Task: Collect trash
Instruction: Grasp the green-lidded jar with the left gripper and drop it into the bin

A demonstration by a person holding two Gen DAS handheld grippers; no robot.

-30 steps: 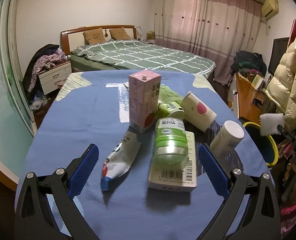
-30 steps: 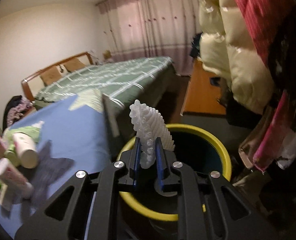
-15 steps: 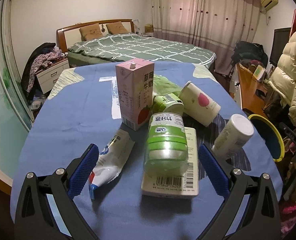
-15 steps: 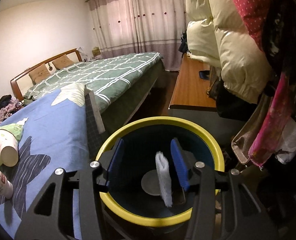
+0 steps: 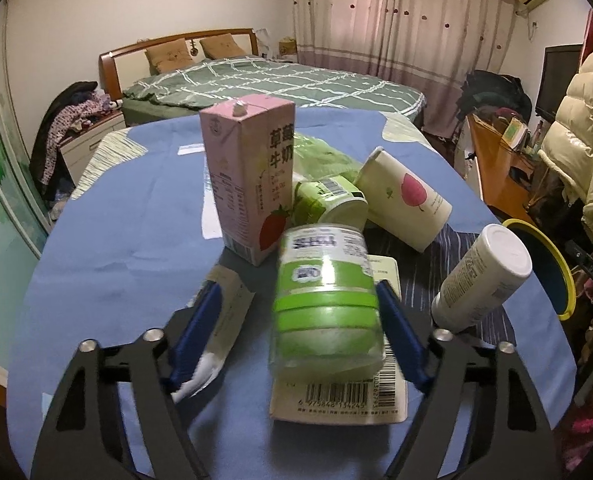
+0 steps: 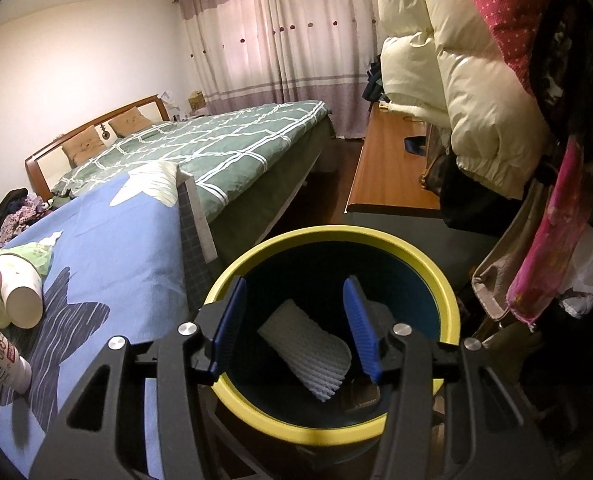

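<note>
Left wrist view shows you the trash pile on the blue-clothed bench (image 5: 108, 248): pink milk carton (image 5: 248, 180) upright at the back; paper cup (image 5: 406, 200) with a pink print on its side to the right; small green pot (image 5: 330, 204) between them; white bottle (image 5: 482, 284) tipped over far right; none of that detail shows in the right view, which catches only the cup, the pot and part of a bottle at its left edge.

Right wrist view gives you the inside of the yellow-rimmed bin (image 6: 436, 280); the left view sees only a slice of its rim; a white foam net (image 6: 306, 344) lies on the bin floor, tilted, clear of both fingers.

Your left gripper (image 5: 300, 332) is closing; the clear jar with green bands (image 5: 326, 304) lies on its side between the fingers, resting on a flat barcoded box (image 5: 340, 400); the right pad looks to be right at the jar, the left pad (image 5: 194, 332) sits apart from it, over a crumpled white tube (image 5: 220, 336); nothing gripped yet.

Your right gripper (image 6: 294, 326) hangs over the bin mouth, fingers about half spread, holding nothing; the foam net is below and between them, not touching.
</note>
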